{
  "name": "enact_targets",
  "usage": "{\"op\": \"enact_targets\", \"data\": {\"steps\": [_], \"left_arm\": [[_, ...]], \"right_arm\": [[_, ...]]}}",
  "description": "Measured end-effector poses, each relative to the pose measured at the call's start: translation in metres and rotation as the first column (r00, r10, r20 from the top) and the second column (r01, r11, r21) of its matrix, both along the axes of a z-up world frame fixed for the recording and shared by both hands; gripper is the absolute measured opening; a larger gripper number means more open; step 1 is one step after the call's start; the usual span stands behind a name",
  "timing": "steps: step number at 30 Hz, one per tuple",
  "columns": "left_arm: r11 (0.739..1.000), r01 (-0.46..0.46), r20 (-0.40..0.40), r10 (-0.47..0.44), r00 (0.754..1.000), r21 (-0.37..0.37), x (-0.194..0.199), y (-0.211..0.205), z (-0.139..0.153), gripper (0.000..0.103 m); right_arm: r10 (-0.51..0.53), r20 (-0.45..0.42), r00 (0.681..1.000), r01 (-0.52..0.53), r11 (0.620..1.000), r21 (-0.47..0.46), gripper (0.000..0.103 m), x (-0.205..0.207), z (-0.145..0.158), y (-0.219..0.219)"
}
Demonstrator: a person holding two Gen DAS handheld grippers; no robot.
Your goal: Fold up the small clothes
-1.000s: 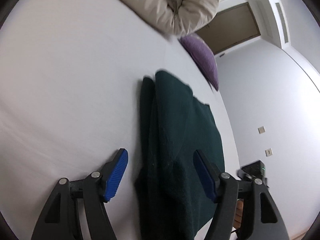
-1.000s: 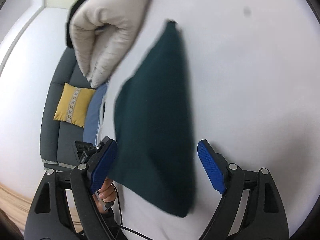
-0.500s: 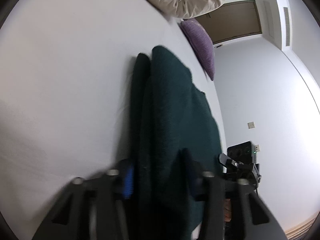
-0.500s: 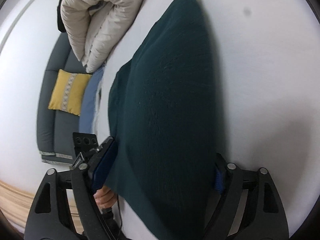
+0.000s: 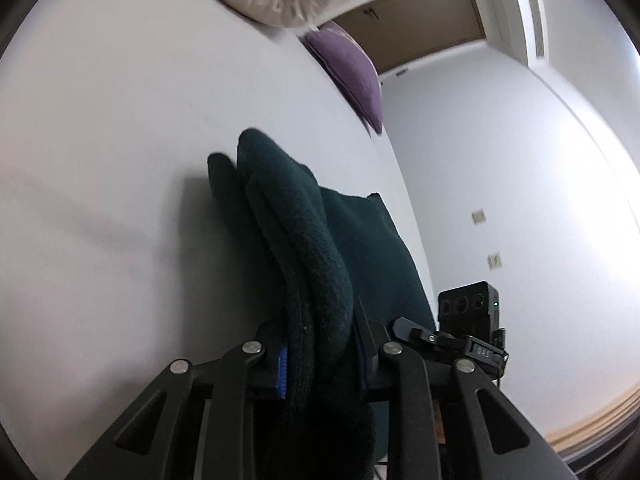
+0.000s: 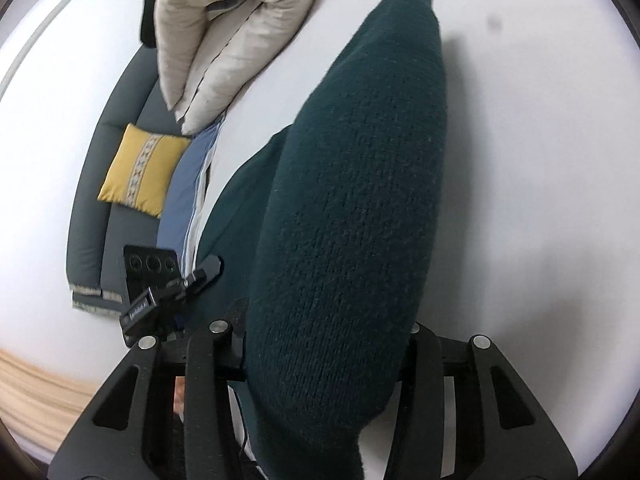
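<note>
Both claws, left claw [image 5: 320, 354] and right claw [image 6: 326, 344], have just been closing and now pinch the dark green knit garment [image 6: 352, 184] near the beige duvet [image 6: 224, 36]; fold begun, unfinished.

Pale grey-white painted walls [image 5: 500, 152] enclose the room, with a brown wooden door [image 5: 424, 20] at the far end. A dark grey upholstered sofa [image 6: 120, 152] carries a yellow patterned cushion [image 6: 140, 168]. Light wooden flooring [image 6: 36, 392] lies beneath.

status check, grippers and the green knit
Left gripper, right gripper just closed on dark green knit garment. Near edge lifted. Nothing blocking.
</note>
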State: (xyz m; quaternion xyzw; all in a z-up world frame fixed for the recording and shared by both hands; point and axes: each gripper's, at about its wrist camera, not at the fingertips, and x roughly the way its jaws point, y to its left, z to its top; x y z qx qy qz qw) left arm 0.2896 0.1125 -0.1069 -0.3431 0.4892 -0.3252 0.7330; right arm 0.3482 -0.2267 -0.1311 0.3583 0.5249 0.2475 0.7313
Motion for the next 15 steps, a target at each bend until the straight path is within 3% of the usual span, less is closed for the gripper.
{"op": "enact_targets", "data": {"steps": [8, 11, 15], "left_arm": [[1.0, 0.012, -0.014, -0.012, 1.0, 0.002, -0.113, -0.009, 0.006, 0.026], [0.998, 0.016, -0.022, -0.015, 1.0, 0.06, -0.15, -0.01, -0.002, 0.026], [0.99, 0.002, -0.059, 0.006, 0.998, 0.144, -0.178, -0.01, -0.027, 0.028]], "right_arm": [[0.019, -0.034, 0.999, -0.017, 0.997, 0.077, 0.04, -0.123, -0.018, -0.002], [0.011, -0.038, 0.999, -0.007, 0.995, 0.099, 0.04, -0.168, -0.025, 0.0], [0.031, -0.023, 0.999, -0.03, 0.998, 0.063, 0.041, -0.212, -0.033, 0.005]]}}
